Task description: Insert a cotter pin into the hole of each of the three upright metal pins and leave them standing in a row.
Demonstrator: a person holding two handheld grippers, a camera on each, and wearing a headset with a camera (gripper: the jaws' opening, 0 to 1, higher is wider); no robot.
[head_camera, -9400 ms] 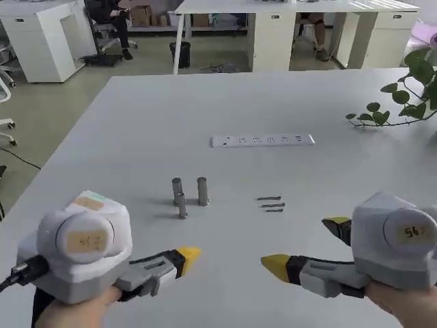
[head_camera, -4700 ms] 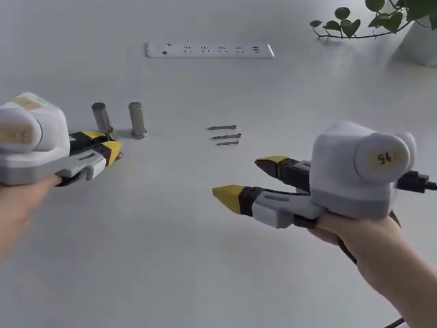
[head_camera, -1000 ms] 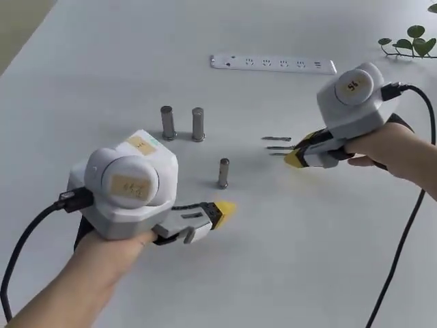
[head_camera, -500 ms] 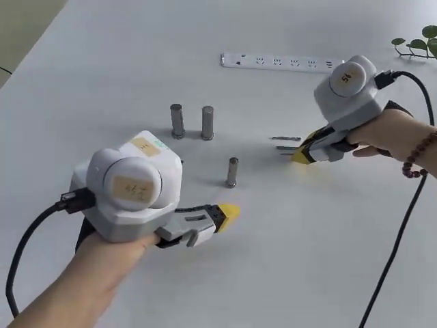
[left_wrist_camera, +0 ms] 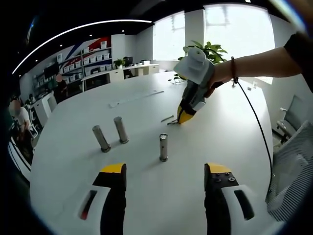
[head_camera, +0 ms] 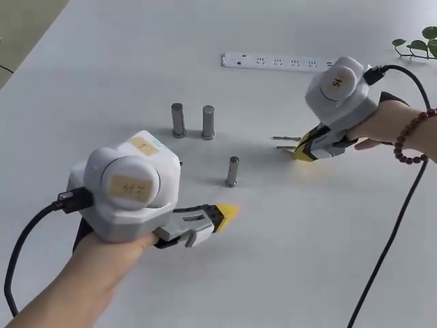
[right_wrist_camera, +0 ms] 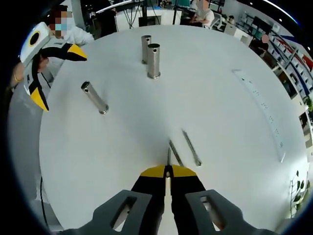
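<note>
Where rt claw (right_wrist_camera: pixel 167 169) grips cotter pin (right_wrist_camera: pixel 168 157), pin end hidden

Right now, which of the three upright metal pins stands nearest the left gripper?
The lone pin, standing apart and straight ahead of the left gripper; the other two pins stand side by side farther back.

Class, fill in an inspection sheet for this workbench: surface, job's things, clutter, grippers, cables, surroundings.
Surface: white table.
Job's things: three metal pins upright, two paired behind, front pin apart; cotter pins lying flat.
Clutter: power strip, plant.
Grippers: left gripper open, empty; right gripper shut, seemingly on one cotter pin.
Cables: left cable, right cable, both black.
Surroundings: office shelves, bright windows.
</note>
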